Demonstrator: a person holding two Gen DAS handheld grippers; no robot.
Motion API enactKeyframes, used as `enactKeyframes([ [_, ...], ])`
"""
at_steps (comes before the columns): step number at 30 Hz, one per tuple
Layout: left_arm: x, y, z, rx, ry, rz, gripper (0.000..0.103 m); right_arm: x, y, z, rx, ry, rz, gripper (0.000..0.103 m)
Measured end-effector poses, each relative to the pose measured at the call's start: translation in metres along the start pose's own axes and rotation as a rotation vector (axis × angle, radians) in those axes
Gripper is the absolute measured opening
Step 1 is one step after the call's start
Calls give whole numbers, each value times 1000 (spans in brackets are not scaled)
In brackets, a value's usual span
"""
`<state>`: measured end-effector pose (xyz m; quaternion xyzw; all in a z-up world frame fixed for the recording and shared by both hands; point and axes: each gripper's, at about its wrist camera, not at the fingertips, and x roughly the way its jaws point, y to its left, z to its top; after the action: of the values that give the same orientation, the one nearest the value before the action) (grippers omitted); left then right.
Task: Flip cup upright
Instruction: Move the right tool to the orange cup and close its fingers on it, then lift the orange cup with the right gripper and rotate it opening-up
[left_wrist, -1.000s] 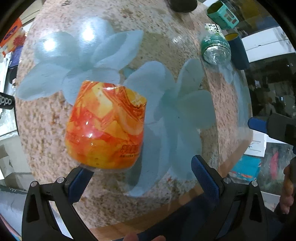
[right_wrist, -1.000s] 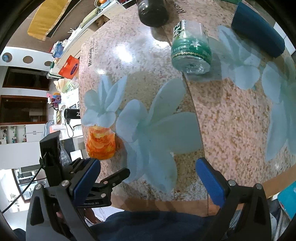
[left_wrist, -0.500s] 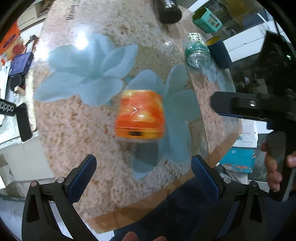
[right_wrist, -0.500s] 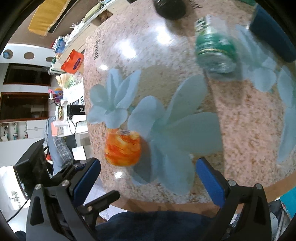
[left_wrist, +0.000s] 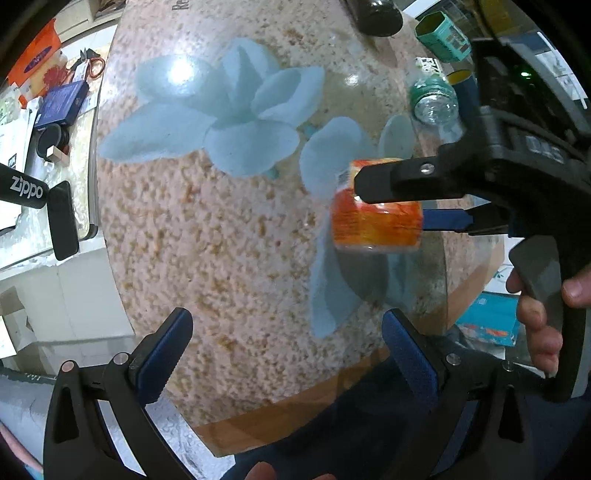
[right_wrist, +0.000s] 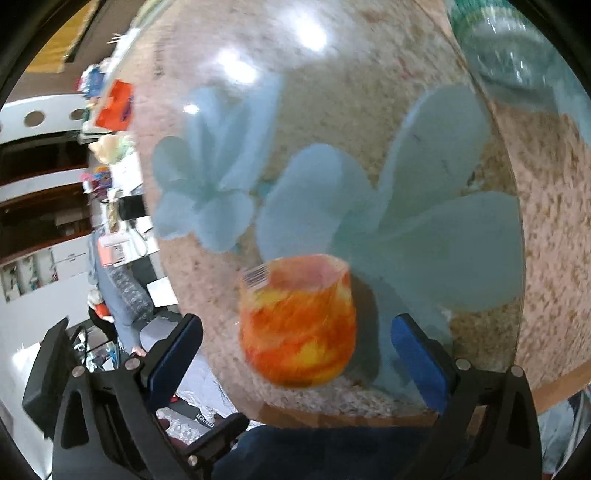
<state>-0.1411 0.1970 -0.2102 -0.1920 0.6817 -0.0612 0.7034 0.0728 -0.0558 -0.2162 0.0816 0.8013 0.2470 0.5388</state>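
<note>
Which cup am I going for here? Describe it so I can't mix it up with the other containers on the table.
Start from the round speckled stone table with pale blue flower decals. The cup stands near the table's front edge, on the rightmost flower's petals, between the open fingers of the right gripper. It is the only orange-and-yellow swirled thing there; the clear bottle with a green label and the dark containers sit toward the far side.

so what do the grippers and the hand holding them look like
Both grippers are black plastic frames with triangular cut-outs, silver rivets and blue ridged pads on the fingers: left gripper, right gripper. From the left view the right one has a black pistol-style handle with a grey trigger, held by a bare hand. No sleeve or cable is visible.
</note>
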Motion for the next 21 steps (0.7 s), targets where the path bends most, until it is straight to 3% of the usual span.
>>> enactKeyframes([
  [6,5,6,6,7,9,-5,103,8,-7,1,40,61,-16,67],
  [15,2,6,18,39,3,5,103,-1,-5,-3,31,31,33,64],
  [18,1,0,21,55,2,9,103,-12,-8,-5,20,-21,66,64],
  [21,3,-7,25,68,8,9,103,-31,-12,-8,-35,-100,24,64],
])
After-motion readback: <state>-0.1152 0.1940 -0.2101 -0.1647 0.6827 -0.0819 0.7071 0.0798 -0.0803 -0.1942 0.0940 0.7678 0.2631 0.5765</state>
